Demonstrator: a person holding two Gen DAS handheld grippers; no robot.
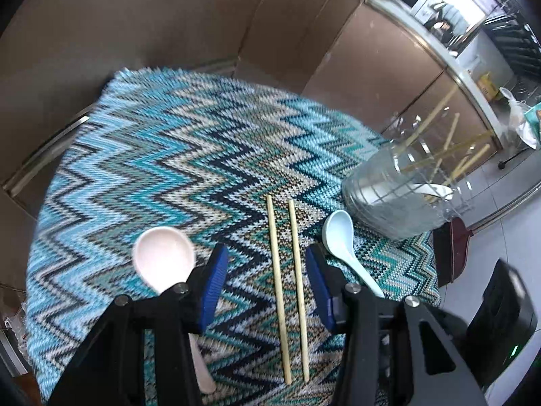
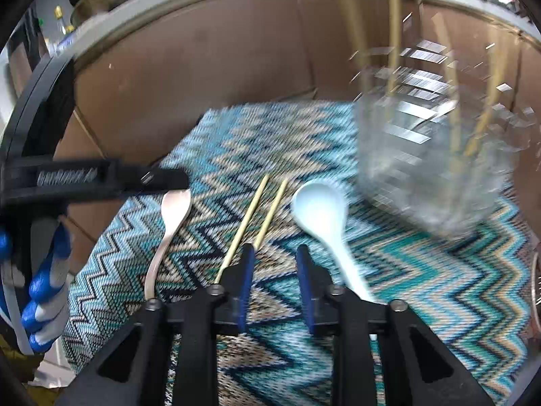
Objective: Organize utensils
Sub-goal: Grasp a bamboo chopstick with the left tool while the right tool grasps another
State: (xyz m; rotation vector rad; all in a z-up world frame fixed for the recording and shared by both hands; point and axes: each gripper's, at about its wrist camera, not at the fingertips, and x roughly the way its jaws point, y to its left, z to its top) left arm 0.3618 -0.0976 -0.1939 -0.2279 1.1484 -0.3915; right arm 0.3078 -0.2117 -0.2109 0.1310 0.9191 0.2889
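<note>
Two wooden chopsticks (image 1: 287, 280) lie side by side on the zigzag cloth (image 1: 162, 155), between the fingers of my open left gripper (image 1: 265, 253), which hovers above them. A pink spoon (image 1: 164, 258) lies to their left and a pale blue spoon (image 1: 338, 233) to their right. A clear holder (image 1: 402, 186) at the right holds several chopsticks and a white spoon. My right gripper (image 2: 274, 252) is open and empty above the cloth, with the chopsticks (image 2: 252, 209) to its left and the blue spoon (image 2: 323, 209) to its right. The pink spoon (image 2: 170, 216) and holder (image 2: 436, 145) also show there.
Brown cardboard panels (image 1: 189, 17) wall the back and left of the table. The left gripper's body and a blue-gloved hand (image 2: 44, 287) show at the left of the right wrist view. A black chair (image 1: 500, 314) stands beyond the table's right edge.
</note>
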